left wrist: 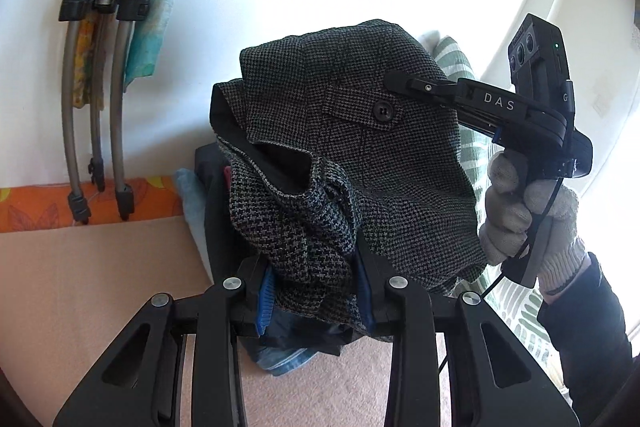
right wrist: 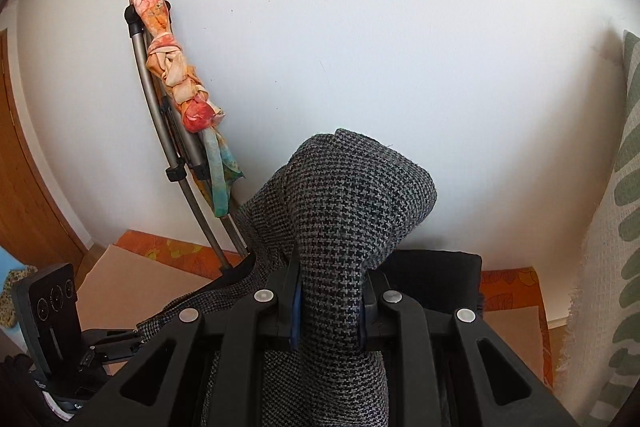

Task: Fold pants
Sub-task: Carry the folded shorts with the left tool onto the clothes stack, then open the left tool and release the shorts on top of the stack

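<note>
One pair of houndstooth pants hangs lifted between two grippers, bunched in the left gripper and the right gripper, both clamped on the cloth, above a dark clothes pile.

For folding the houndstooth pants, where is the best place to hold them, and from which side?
Judging from both views, hold the houndstooth pants at the waistband edge, near the buttoned pocket flap, coming in from the sides. The left gripper and right gripper each pinch a bunched wad, so the cloth hangs crumpled. Gripping the flat band at its two ends would probably let the legs drop straight.
</note>
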